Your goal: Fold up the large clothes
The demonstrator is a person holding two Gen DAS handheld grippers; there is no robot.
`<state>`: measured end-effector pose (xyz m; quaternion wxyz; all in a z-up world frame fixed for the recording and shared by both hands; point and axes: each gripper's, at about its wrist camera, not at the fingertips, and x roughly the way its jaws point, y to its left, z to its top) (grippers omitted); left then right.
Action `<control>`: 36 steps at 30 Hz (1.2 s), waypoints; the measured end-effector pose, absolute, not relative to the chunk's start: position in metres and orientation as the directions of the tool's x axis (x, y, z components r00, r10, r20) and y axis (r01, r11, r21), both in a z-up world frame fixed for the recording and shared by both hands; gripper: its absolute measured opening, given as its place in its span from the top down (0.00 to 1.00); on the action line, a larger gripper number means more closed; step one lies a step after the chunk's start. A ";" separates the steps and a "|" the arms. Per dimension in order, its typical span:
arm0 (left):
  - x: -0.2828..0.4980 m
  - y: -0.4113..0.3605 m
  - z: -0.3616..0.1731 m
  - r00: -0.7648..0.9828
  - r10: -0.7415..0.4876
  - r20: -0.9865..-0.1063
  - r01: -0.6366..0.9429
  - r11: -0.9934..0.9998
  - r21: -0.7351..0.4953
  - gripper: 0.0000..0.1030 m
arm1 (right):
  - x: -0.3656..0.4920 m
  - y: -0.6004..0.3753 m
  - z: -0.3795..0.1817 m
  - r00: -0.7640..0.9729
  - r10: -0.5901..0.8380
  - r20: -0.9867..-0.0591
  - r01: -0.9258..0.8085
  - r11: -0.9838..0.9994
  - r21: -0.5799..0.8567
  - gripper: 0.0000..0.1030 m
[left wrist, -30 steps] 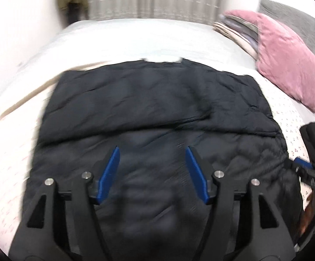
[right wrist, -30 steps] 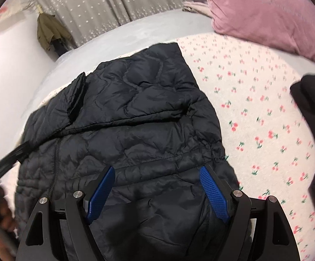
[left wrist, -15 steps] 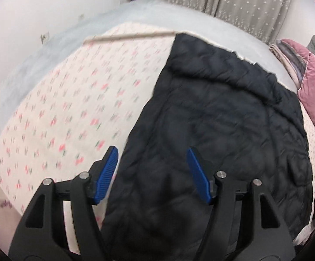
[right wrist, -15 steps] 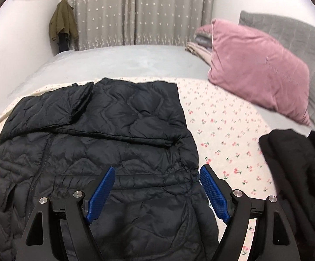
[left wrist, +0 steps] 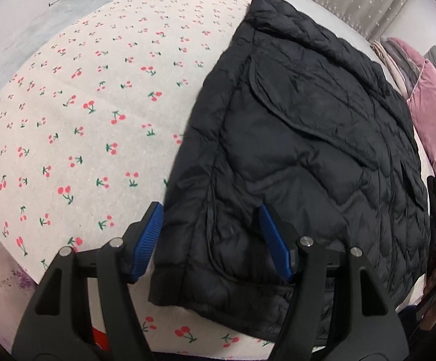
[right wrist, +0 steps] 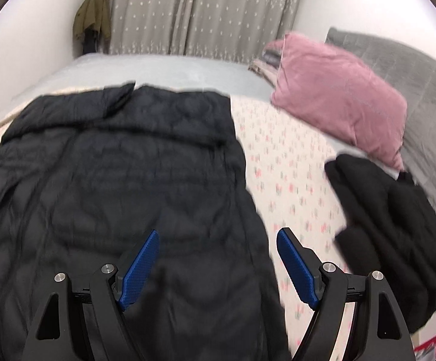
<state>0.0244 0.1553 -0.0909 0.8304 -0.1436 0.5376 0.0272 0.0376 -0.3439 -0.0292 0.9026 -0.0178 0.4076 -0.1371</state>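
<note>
The black quilted jacket (left wrist: 302, 150) lies flat on the cherry-print sheet (left wrist: 82, 120) of the bed, its sleeves apparently already laid in over the body so that it makes a long rectangle, with its near hem toward the person. The step in hand looks like taking hold of that near hem for the next fold: the left gripper (left wrist: 210, 237) hangs over the jacket's near left corner, its jaws standing wide with the corner's edge between them but the blue pads not pressing on the cloth. The right gripper (right wrist: 218, 263) is over the near right side, also wide apart and empty, one finger above the jacket and the other above bare sheet, straddling the right edge; that view is blurred. The next move probably calls for both grippers to drop onto their corners, close on the padded hem through all the layers, then lift and carry it toward the far end evenly so the puffy fabric does not slide. A dark garment (right wrist: 392, 225) lies well apart to the right, near a pink pillow (right wrist: 338, 102).
</note>
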 end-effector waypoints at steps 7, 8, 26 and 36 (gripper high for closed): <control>0.021 0.148 -0.100 0.436 -0.064 -0.898 -0.198 0.966 -0.164 0.35 | 0.003 -0.359 -0.059 0.528 -0.173 -0.831 0.259 0.965 -0.036 0.20; 0.020 0.147 -0.100 0.442 -0.059 -0.895 -0.194 0.968 -0.159 0.35 | -0.002 -0.363 -0.064 0.512 -0.144 -0.847 0.270 0.963 0.000 0.20; 0.012 0.146 -0.100 0.445 -0.127 -0.887 -0.204 0.950 -0.238 0.54 | -0.067 -0.433 -0.082 0.604 0.282 -0.746 0.320 0.771 0.551 0.21; 0.003 0.142 -0.095 0.466 -0.141 -0.873 -0.213 0.940 -0.265 0.65 | -0.083 -0.466 -0.078 0.645 0.187 -0.741 0.437 0.706 0.558 0.52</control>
